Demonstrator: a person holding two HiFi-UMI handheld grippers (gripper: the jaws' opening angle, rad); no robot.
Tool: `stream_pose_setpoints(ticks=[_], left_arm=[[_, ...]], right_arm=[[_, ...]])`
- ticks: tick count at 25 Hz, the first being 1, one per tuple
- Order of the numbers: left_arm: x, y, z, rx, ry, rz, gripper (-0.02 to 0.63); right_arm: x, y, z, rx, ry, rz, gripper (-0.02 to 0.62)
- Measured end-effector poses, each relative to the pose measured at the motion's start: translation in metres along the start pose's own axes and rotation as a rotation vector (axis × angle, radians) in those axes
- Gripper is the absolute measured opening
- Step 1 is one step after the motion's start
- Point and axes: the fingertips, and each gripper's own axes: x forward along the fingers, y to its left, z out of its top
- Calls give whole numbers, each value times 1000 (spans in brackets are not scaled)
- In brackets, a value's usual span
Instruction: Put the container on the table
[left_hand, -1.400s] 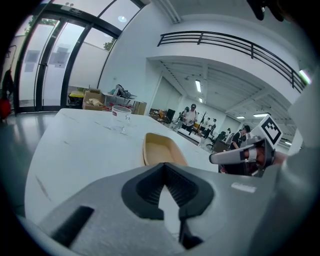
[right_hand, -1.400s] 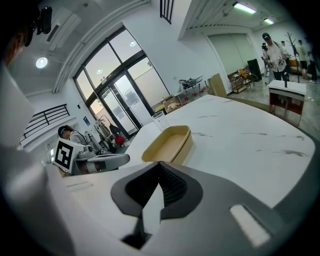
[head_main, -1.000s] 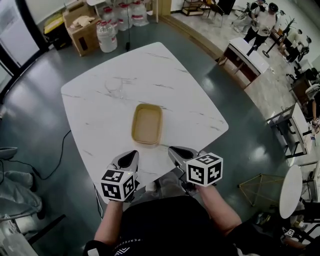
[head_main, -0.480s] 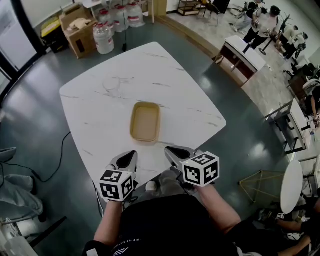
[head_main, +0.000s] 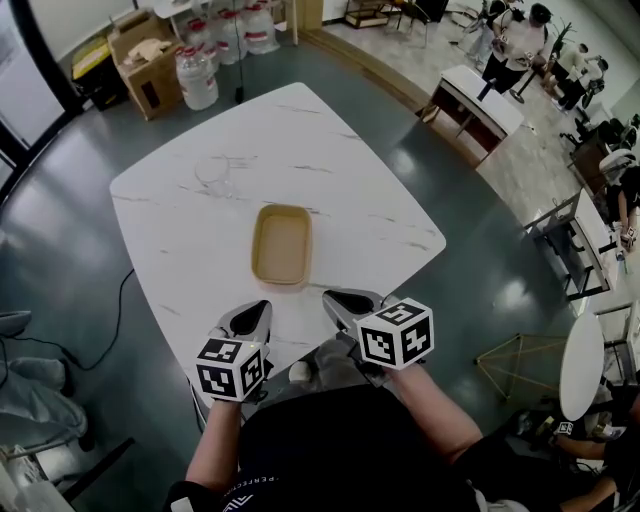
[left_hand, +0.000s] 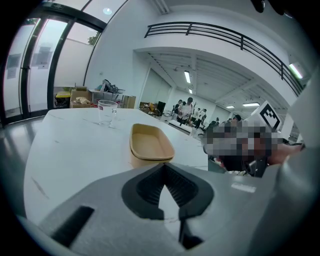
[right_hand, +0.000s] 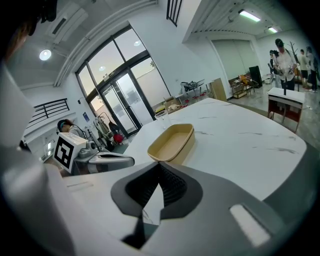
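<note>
A tan, shallow, empty container (head_main: 282, 245) rests flat on the white marble table (head_main: 330, 150), near its middle. It also shows ahead of the jaws in the left gripper view (left_hand: 150, 145) and the right gripper view (right_hand: 172, 141). My left gripper (head_main: 262, 305) hovers at the table's near edge, shut and empty, a short way short of the container. My right gripper (head_main: 328, 296) sits beside it, also shut with nothing between its jaws. Neither gripper touches the container.
A clear plastic cup (head_main: 215, 175) stands on the table beyond the container. On the floor at the far left are a cardboard box (head_main: 140, 55) and water bottles (head_main: 197, 75). A low bench (head_main: 475, 100) and several people are at the far right, with a cable (head_main: 125, 300) to the left.
The head view has drifted slightly, so the table and container sit a little more to the left. Both grippers stay shut at the near edge. The container has not moved on the table.
</note>
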Motion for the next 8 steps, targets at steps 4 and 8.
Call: stream_pose_setpoints(ticks=[4,8], left_arm=[[4,0,3,8,2,7,-5],[6,3,6,1,-2,16,-5]], right_arm=[[0,-7,2,1,4,-2,0],[2,-11,7,-3,10,0,0]])
